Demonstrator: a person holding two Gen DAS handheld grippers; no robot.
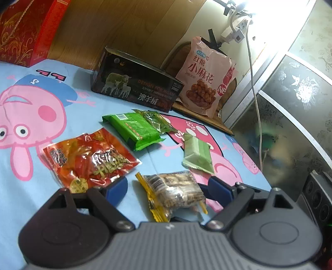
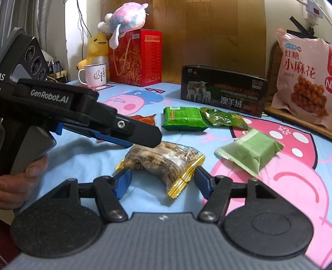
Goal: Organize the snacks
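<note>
On the bed sheet (image 2: 87,157) | both grippers, left gripper (image 1: 166,188) and right gripper (image 2: 164,178), hanging spread apart around clear snack packet (image 2: 164,161) | judging light, crinkly, slippery; pinching mid-body, not gold seams.

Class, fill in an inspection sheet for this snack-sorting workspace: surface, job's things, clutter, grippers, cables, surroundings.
Surface: blue cartoon-pig bedsheet, snacks lying on it.
Job's things: clear gold-edged snack packet; red foil snack pouch; bright green wrapped bar; crinkled green foil packet; pale green wrapped square; large pink bag of twisted snacks leaning upright.
Clutter: open black sheep-print box; red gift box; white enamel mug.
Grippers: left gripper and right gripper both open, each straddling the clear packet.
Cables: white cord hanging from a wall power strip.
Surroundings: yellow plush duck, pastel plush toy, wooden headboard.
</note>
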